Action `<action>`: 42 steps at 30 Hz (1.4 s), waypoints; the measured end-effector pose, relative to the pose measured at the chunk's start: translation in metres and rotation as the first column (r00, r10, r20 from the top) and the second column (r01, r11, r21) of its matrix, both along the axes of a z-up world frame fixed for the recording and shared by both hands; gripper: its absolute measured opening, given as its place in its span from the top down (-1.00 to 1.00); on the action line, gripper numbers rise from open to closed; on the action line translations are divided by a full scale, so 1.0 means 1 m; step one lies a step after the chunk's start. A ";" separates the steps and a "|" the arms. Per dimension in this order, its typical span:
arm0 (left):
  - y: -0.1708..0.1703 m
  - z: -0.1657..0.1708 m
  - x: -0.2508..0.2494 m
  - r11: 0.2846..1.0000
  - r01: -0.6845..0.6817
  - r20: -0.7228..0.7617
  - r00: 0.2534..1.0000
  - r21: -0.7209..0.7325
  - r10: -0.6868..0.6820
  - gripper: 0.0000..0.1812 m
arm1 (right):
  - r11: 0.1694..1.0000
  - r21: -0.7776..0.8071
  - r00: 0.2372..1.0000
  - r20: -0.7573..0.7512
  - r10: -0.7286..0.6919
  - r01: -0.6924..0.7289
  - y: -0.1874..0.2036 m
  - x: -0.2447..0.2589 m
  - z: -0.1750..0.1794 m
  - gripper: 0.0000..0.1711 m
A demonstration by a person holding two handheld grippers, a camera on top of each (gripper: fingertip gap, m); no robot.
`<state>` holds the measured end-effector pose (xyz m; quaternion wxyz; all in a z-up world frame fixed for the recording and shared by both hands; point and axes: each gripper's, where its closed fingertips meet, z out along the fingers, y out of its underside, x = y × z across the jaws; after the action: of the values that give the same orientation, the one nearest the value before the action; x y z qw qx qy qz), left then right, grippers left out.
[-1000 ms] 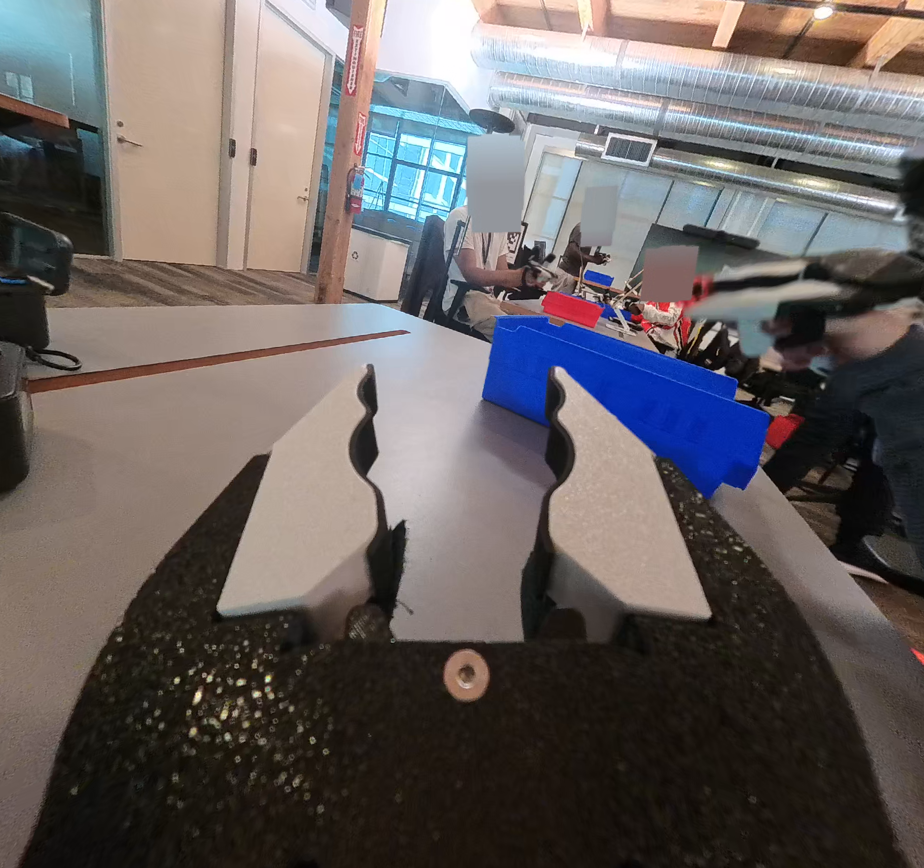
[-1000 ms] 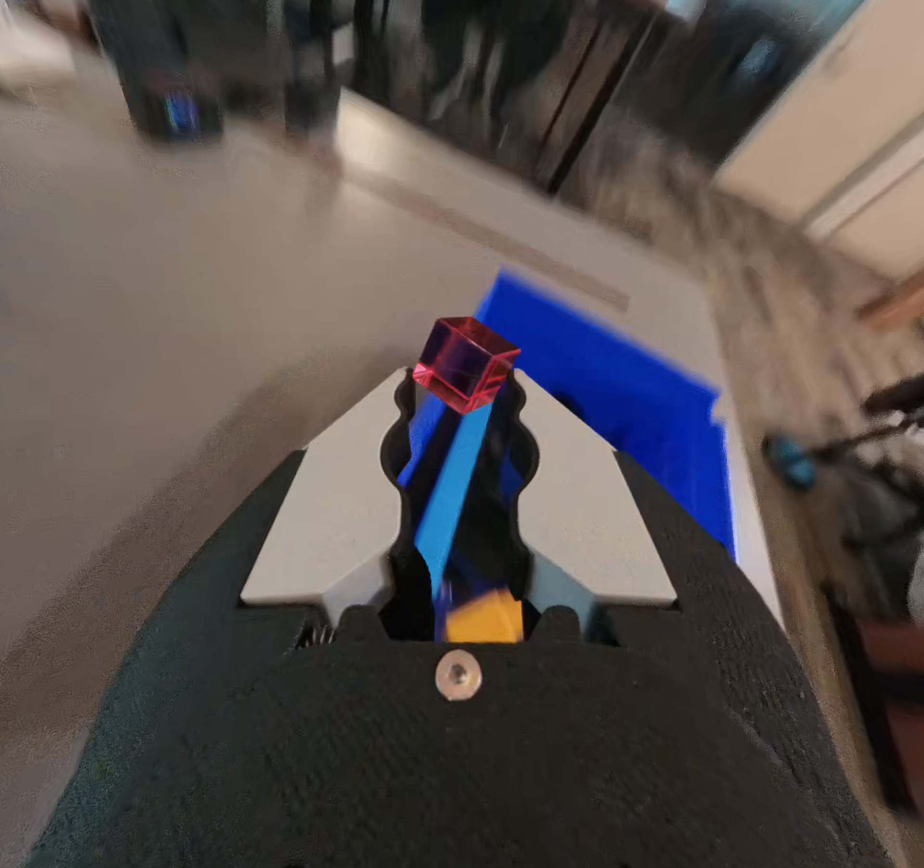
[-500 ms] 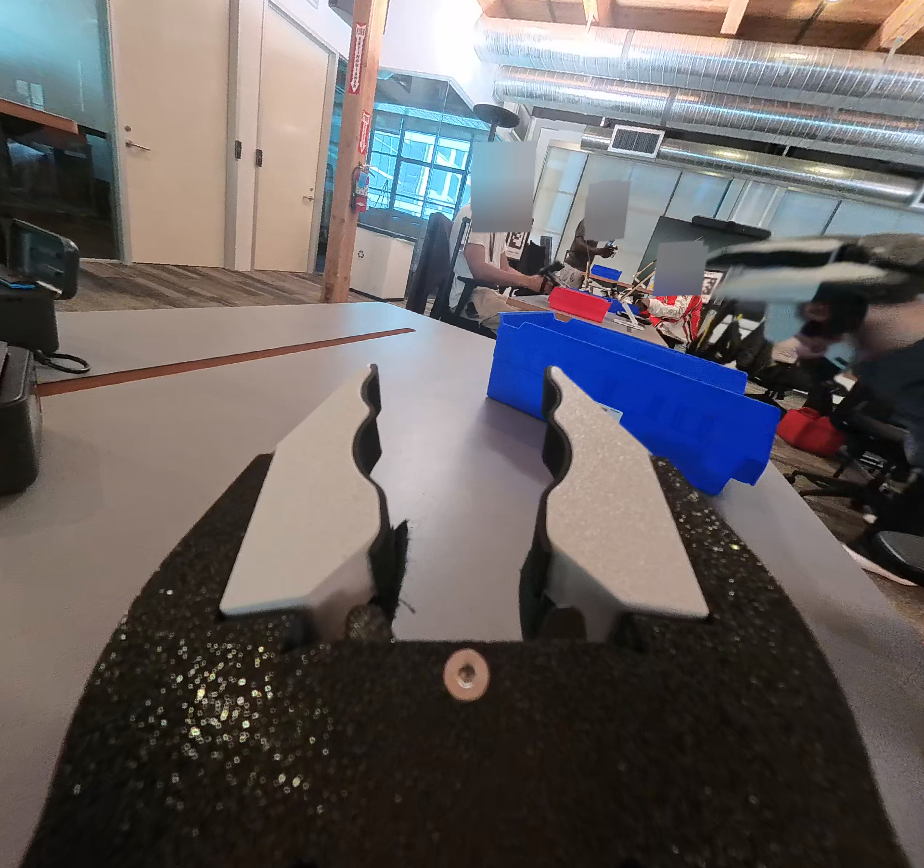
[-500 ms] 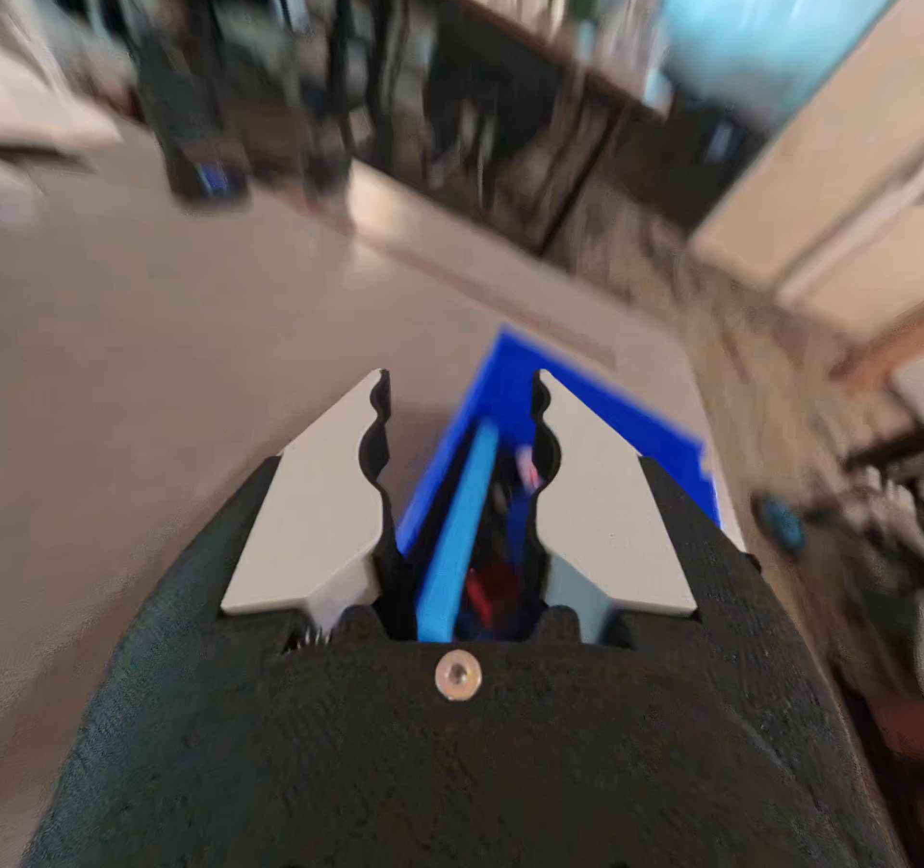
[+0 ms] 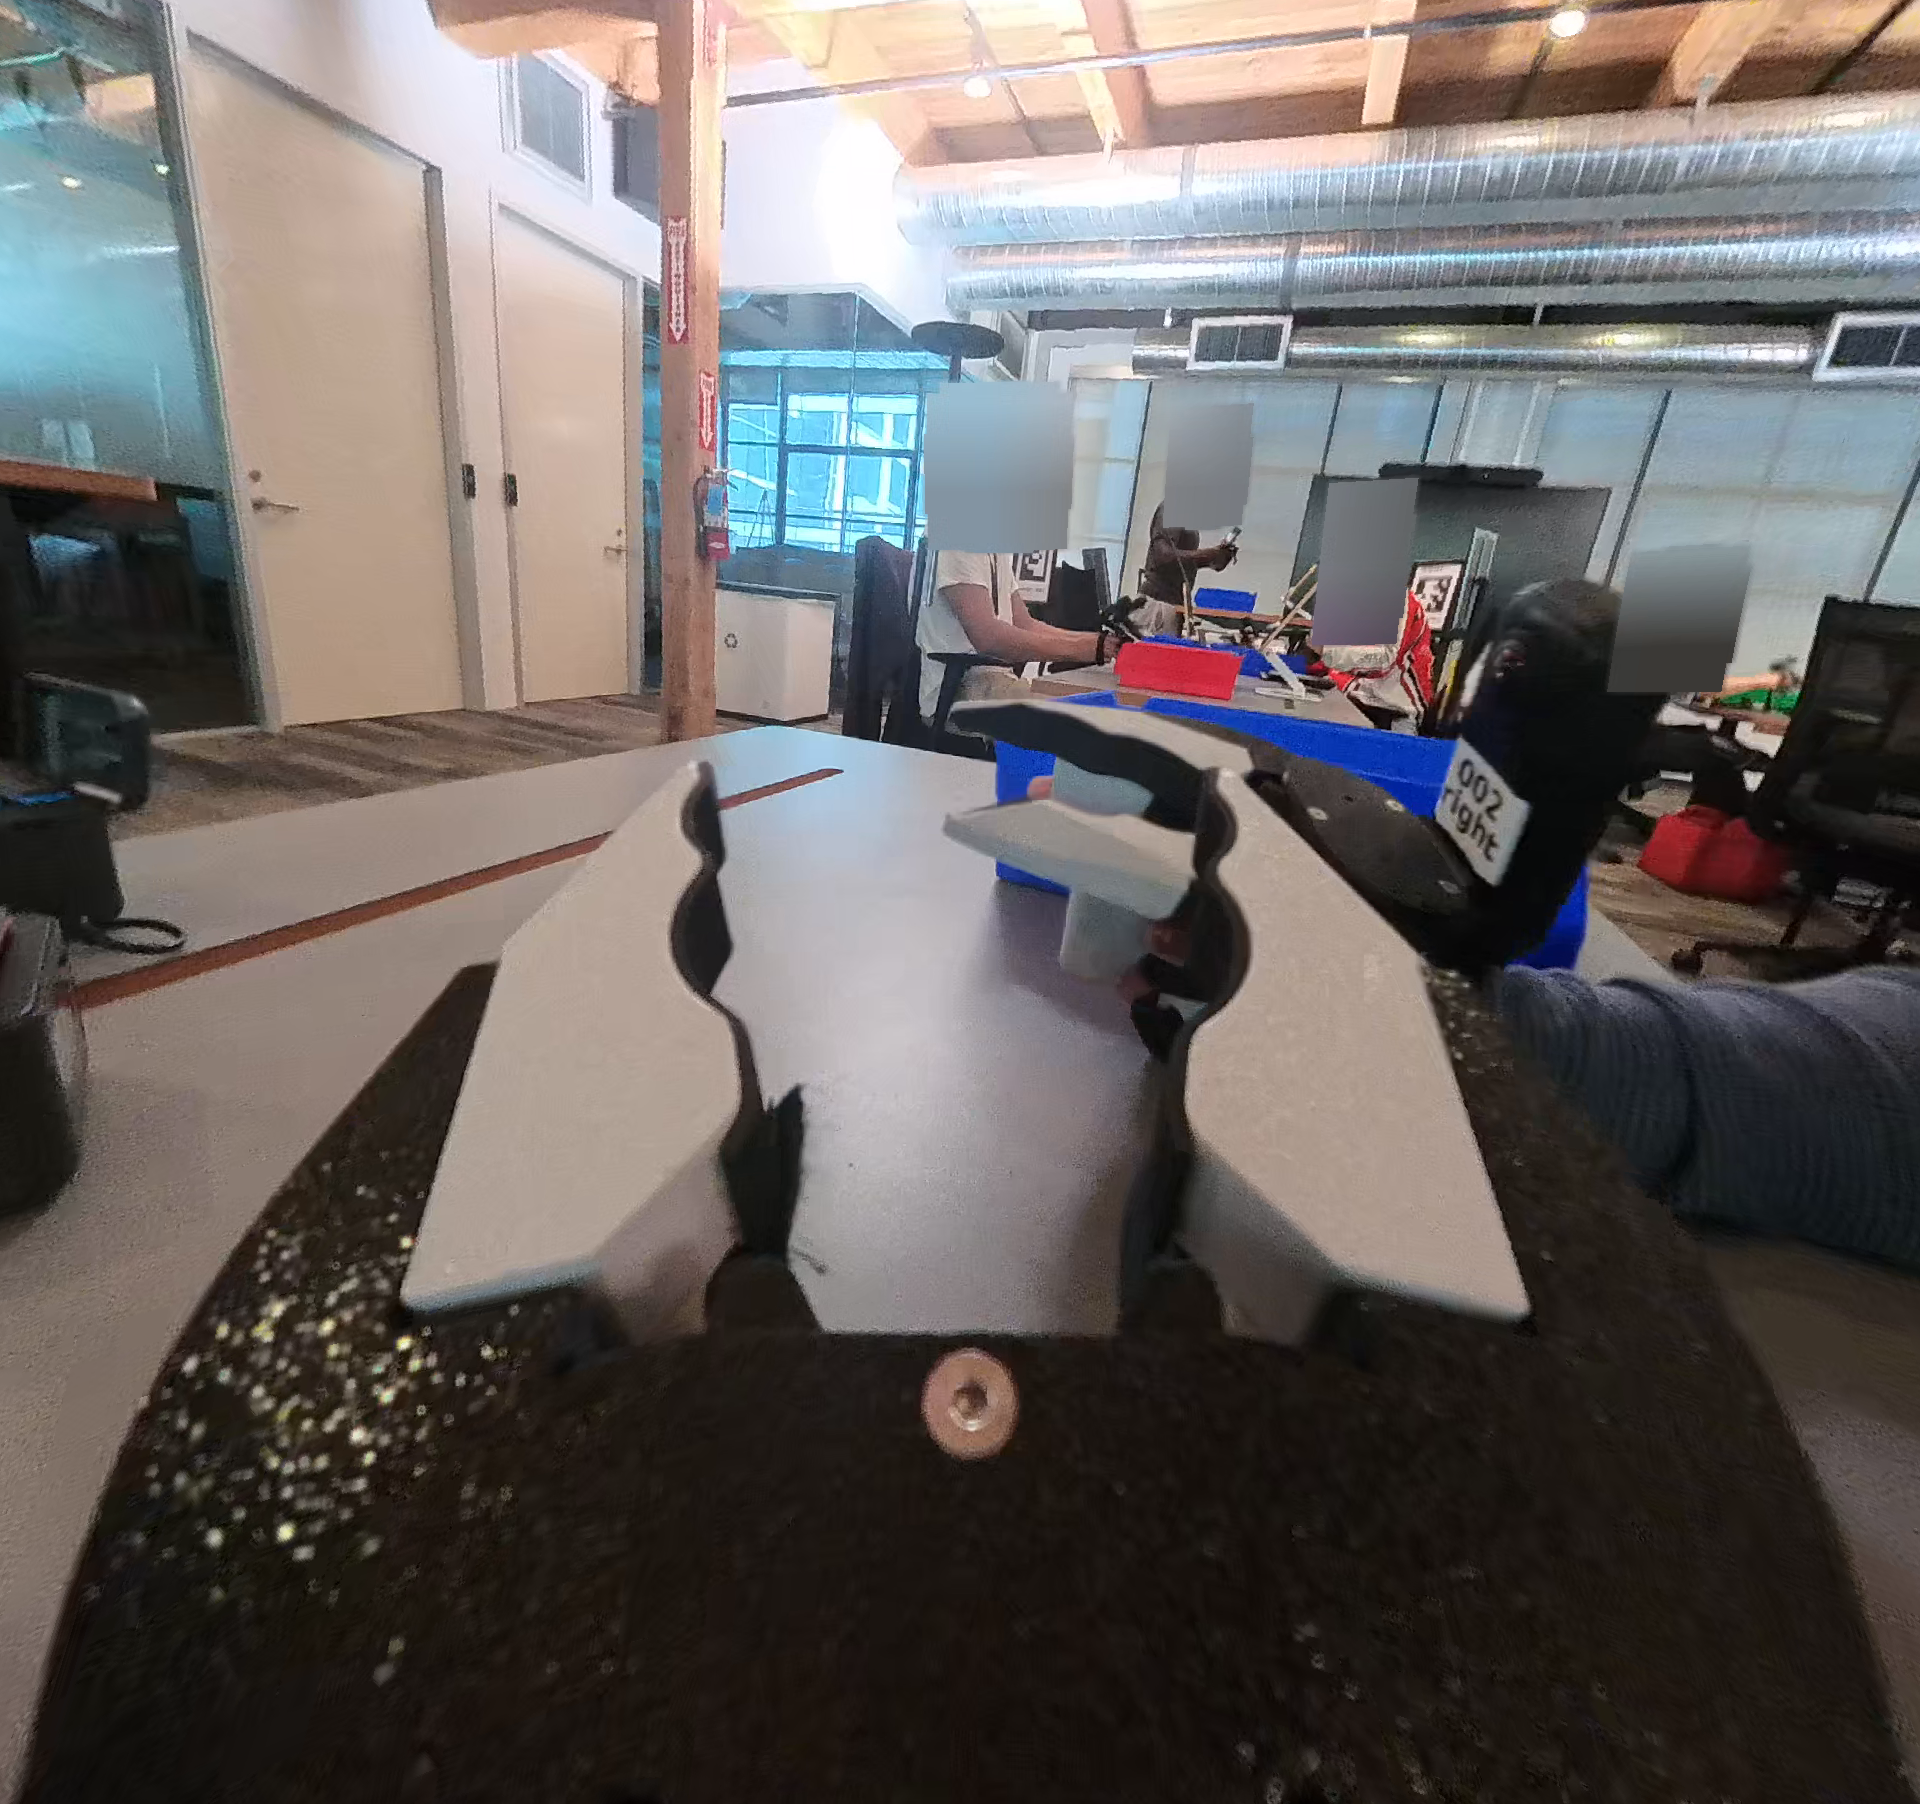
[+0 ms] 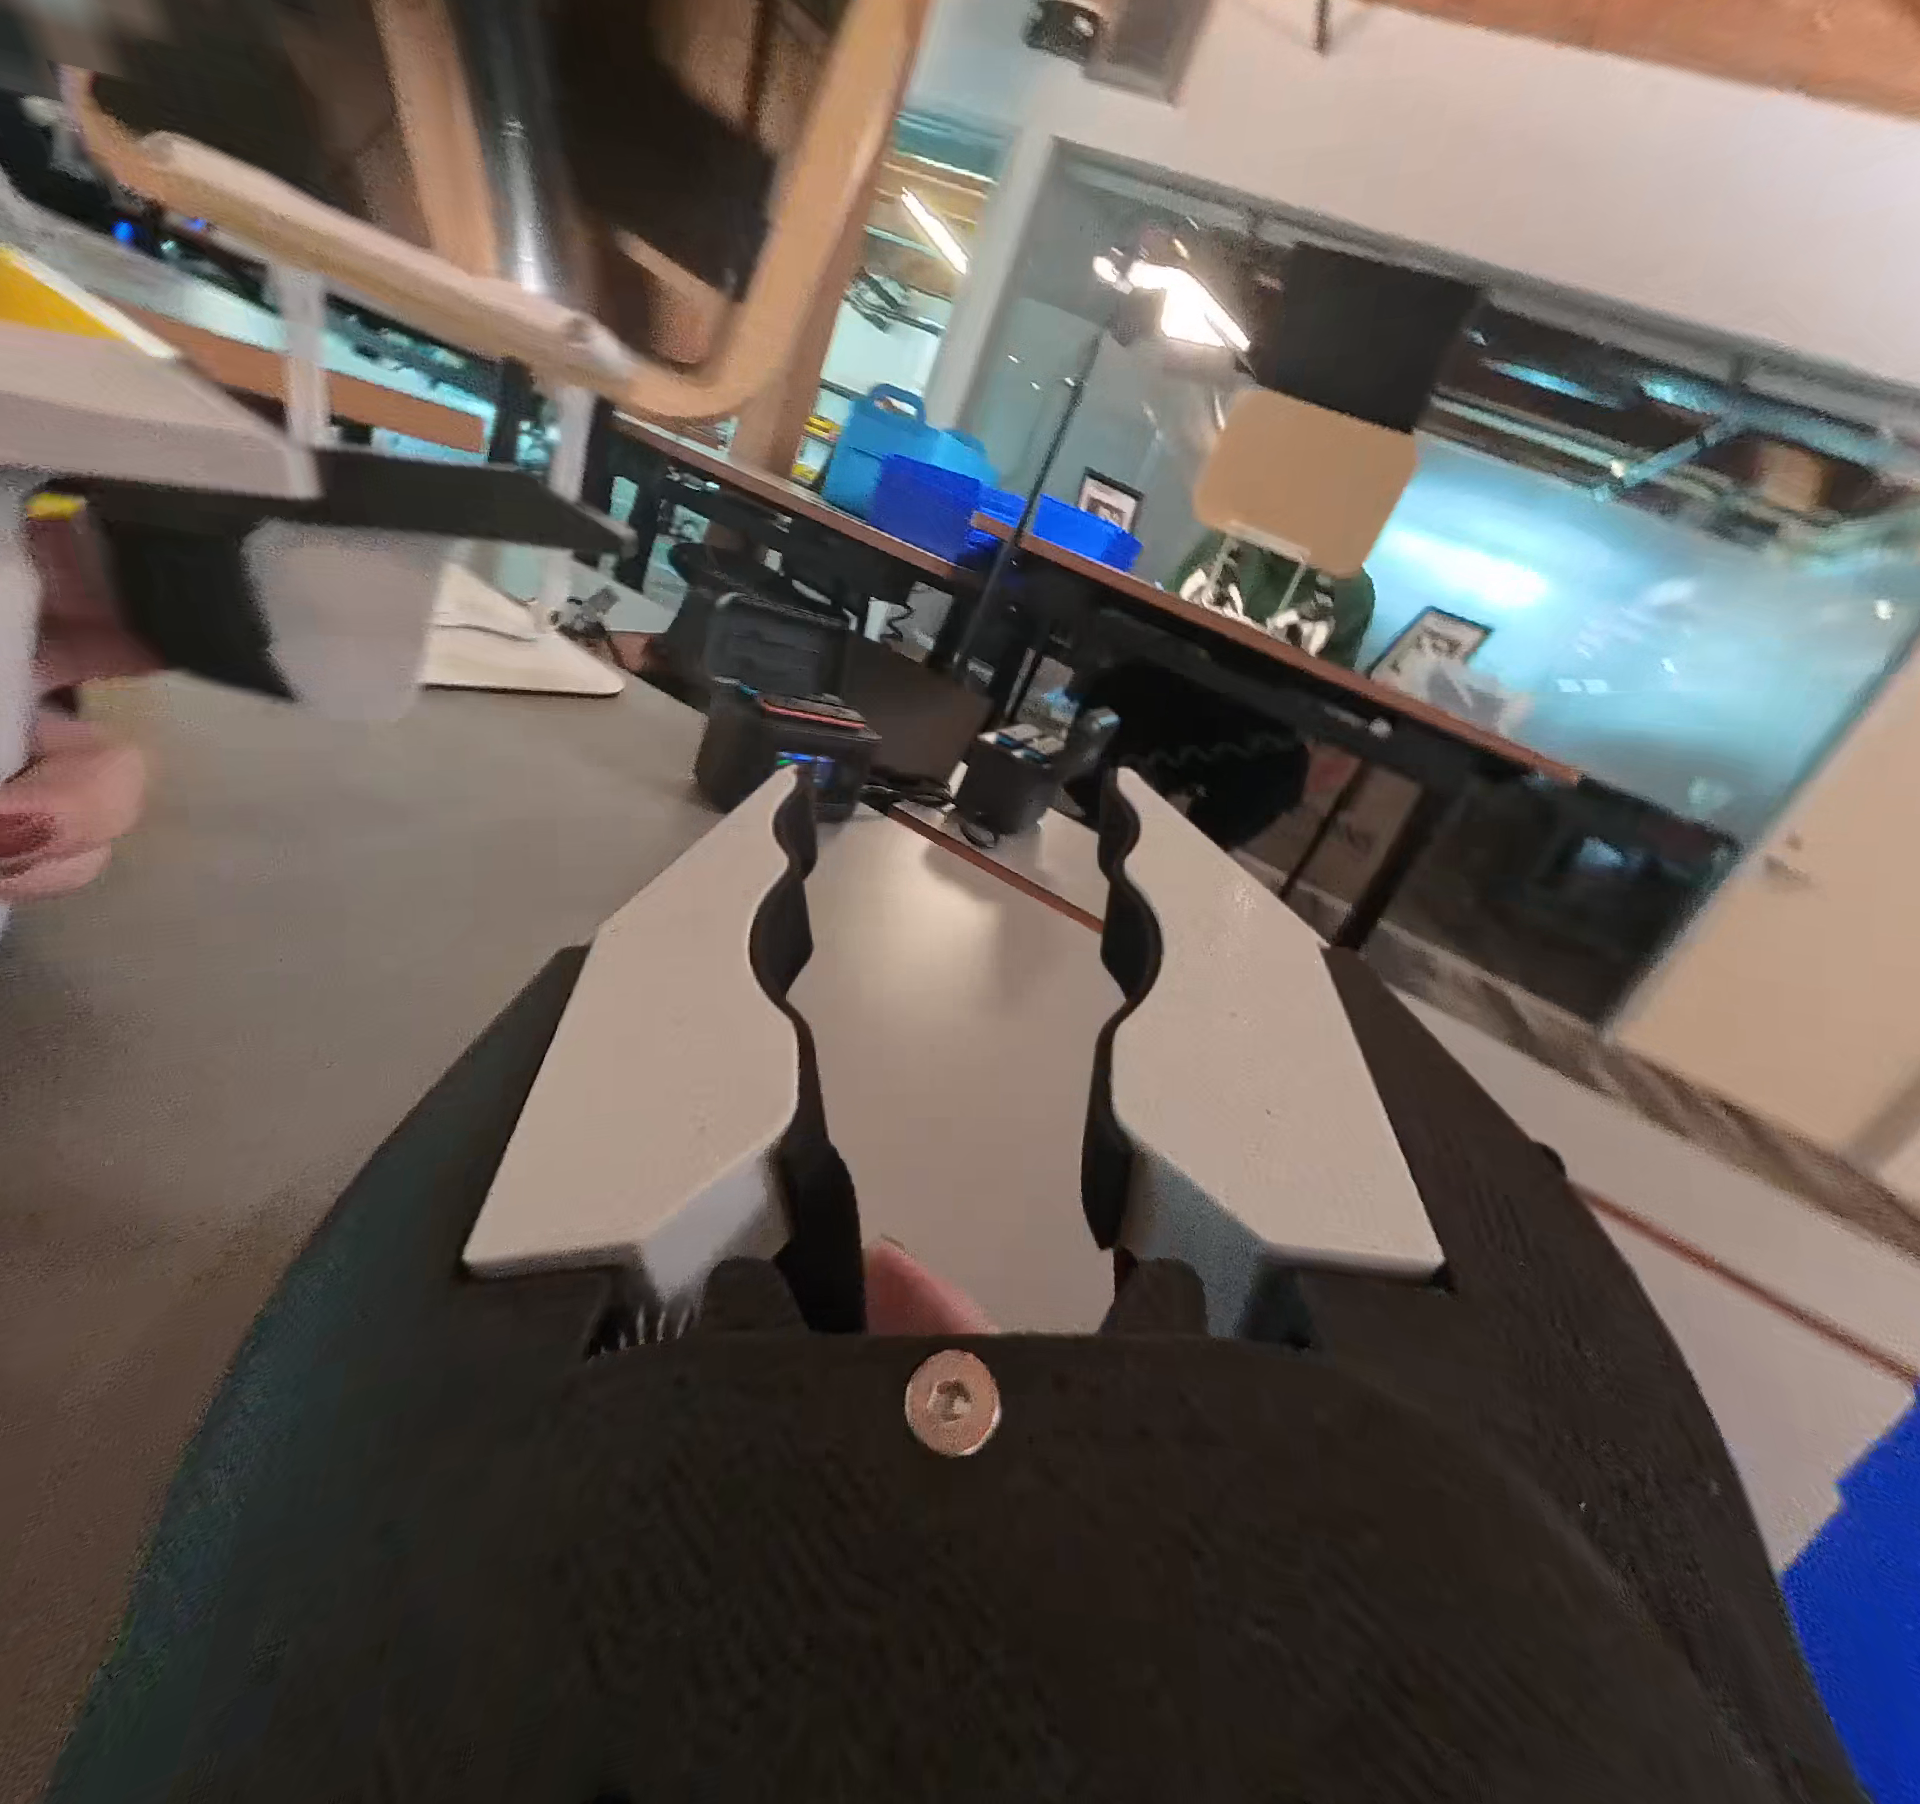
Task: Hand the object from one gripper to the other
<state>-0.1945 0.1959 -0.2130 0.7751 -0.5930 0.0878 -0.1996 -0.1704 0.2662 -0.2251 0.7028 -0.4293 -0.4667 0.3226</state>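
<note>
Left gripper (image 5: pixel 961 933) low over the grey table (image 5: pixel 312 1079), its tongs spread wide, nothing between them. Right gripper (image 6: pixel 951 913) likewise spread and empty in its own view; bare tabletop shows through the gap, and a fingertip of the holder's hand pokes up at the base of the fingers. From the left wrist view the right gripper sits just ahead and to the right, turned on its side, fingers pointing left across the table, a blue-grey sleeve (image 5: pixel 1714 1110) behind it. No object in either gripper, and none in sight on the table between them: the task's object cannot be located in these views. Judgement: no transfer is in progress at this moment; whether one is finished or not begun cannot be told from how things lie. If more remains, an object must first be fetched. Beyond the right gripper, a blue bin (image 5: pixel 1340 752) stands near the far edge of the table; its inside is hidden from this low angle, contents unknown. Farther off, a red bin (image 5: pixel 1179 668) on another desk, contents not visible. Right wrist view: dark devices (image 6: pixel 790 752) with cables at the table's far side, blue bins (image 6: pixel 935 507) on a distant table, too blurred to read inside.
</note>
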 end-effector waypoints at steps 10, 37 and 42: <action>-0.089 0.095 -0.009 0.922 -0.386 -0.168 0.909 -0.003 0.380 0.44 | 0.999 0.041 1.000 0.018 0.002 -0.003 -0.007 0.003 -0.003 0.40; -0.327 -0.128 -0.162 0.130 -0.616 -0.558 0.578 -0.777 -0.596 0.50 | 1.000 -0.026 1.000 -0.001 0.006 -0.006 0.002 0.000 -0.001 0.47; -0.331 -0.102 -0.175 0.114 -0.696 -0.634 0.559 -0.709 -0.535 0.53 | 0.999 -0.035 1.000 -0.007 0.013 -0.014 0.001 0.001 -0.001 0.50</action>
<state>-0.3691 -0.1351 -0.3149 0.0331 -0.9583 0.2385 0.1541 -0.1691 0.2673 -0.2259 0.6946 -0.4371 -0.4616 0.3368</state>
